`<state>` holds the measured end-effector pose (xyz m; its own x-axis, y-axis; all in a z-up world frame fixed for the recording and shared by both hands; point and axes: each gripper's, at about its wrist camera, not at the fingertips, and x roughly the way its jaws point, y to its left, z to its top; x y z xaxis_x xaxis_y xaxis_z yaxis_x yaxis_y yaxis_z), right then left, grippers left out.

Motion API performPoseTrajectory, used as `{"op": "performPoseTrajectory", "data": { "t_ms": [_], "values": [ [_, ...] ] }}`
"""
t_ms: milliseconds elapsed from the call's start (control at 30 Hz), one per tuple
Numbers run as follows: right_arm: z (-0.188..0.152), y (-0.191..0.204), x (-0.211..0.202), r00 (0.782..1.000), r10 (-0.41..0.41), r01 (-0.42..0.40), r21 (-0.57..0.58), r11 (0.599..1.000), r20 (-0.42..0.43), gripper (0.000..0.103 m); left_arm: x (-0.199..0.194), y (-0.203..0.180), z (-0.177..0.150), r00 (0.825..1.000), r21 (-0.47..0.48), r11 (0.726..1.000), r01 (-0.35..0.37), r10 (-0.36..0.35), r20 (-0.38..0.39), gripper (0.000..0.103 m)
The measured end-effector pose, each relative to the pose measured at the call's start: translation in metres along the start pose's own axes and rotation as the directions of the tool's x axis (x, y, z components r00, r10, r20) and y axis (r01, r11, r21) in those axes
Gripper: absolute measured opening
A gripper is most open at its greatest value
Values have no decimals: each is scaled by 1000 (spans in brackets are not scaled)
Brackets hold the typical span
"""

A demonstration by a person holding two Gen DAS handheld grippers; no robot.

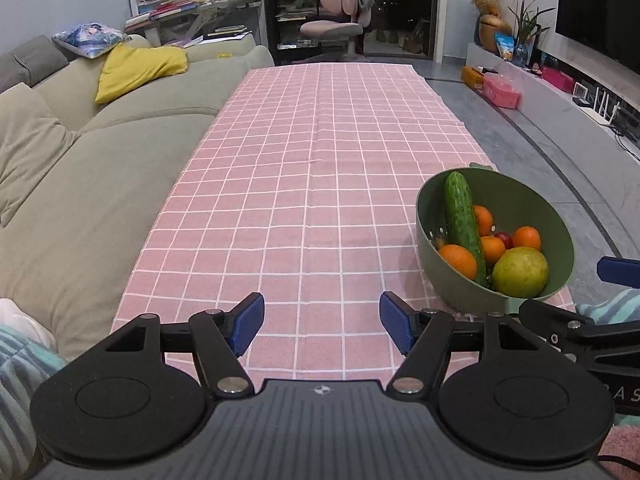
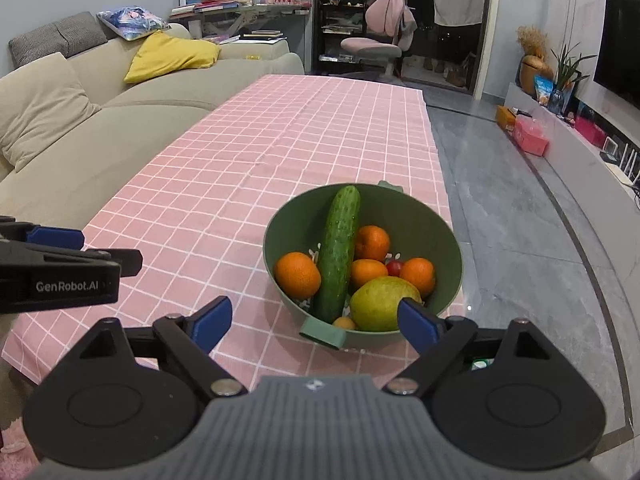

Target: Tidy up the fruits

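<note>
A green bowl [image 2: 404, 210] stands on the pink checked tablecloth [image 2: 240, 184] near the table's right front corner; it also shows in the left wrist view [image 1: 516, 196]. It holds a cucumber [image 2: 340, 252], several oranges [image 2: 297, 274], a yellow-green pear [image 2: 380, 304] and a small red fruit [image 2: 395, 267]. My right gripper [image 2: 316, 322] is open and empty, just in front of the bowl's near rim. My left gripper [image 1: 322, 320] is open and empty over bare cloth, left of the bowl.
A beige sofa [image 1: 80, 152] with cushions runs along the table's left side. Grey floor [image 2: 520, 240] and a low TV shelf [image 2: 580, 148] lie to the right. A pink chair [image 1: 340, 20] stands beyond the far end.
</note>
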<state>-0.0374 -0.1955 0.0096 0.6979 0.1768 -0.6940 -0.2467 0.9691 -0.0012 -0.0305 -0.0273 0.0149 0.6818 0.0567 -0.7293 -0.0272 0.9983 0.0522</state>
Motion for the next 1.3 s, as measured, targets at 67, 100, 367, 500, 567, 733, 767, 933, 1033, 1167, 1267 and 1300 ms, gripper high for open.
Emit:
{"op": "performPoseTrajectory", "data": {
  "t_ms": [67, 100, 367, 500, 567, 733, 767, 933, 1033, 1167, 1267, 1300],
  "values": [
    [0, 0, 0, 1000, 2, -2, 1, 1000, 1, 87, 1, 0, 0, 1000, -4, 1000, 6, -6, -3, 78],
    [0, 0, 0, 1000, 2, -2, 0, 1000, 1, 87, 0, 0, -1, 1000, -5, 1000, 6, -6, -4, 78],
    [0, 1, 0, 1000, 2, -2, 2, 1000, 2, 87, 0, 0, -1, 1000, -5, 1000, 10, -10, -6, 78],
    [0, 1, 1, 1000, 2, -2, -1, 1000, 1, 87, -1, -1, 0, 1000, -7, 1000, 12, -12, -6, 78],
    [1, 1, 1, 1000, 2, -2, -2, 1000, 0, 87, 0, -1, 0, 1000, -7, 1000, 12, -12, -7, 78],
    [1, 1, 0, 1000, 5, -5, -8, 1000, -2, 87, -1, -1, 0, 1000, -9, 1000, 14, -14, -7, 78],
    [1, 1, 0, 1000, 5, -5, -8, 1000, -2, 87, -1, -1, 0, 1000, -9, 1000, 14, -14, -7, 78],
    [1, 0, 0, 1000, 5, -5, -9, 1000, -2, 87, 0, 0, 1, 1000, -12, 1000, 15, -15, -10, 78],
    [1, 0, 0, 1000, 7, -7, -10, 1000, -2, 87, 0, 0, 0, 1000, -18, 1000, 17, -17, -14, 78],
    [0, -1, 1, 1000, 8, -8, -6, 1000, -2, 87, 1, 0, -1, 1000, -19, 1000, 19, -20, -16, 78],
    [0, -1, 1, 1000, 9, -9, -7, 1000, -2, 87, 1, 0, -1, 1000, -20, 1000, 20, -20, -16, 78],
    [0, -1, 1, 1000, 9, -9, -6, 1000, -2, 87, 1, 0, -1, 1000, -20, 1000, 20, -20, -16, 78]
  ]
}}
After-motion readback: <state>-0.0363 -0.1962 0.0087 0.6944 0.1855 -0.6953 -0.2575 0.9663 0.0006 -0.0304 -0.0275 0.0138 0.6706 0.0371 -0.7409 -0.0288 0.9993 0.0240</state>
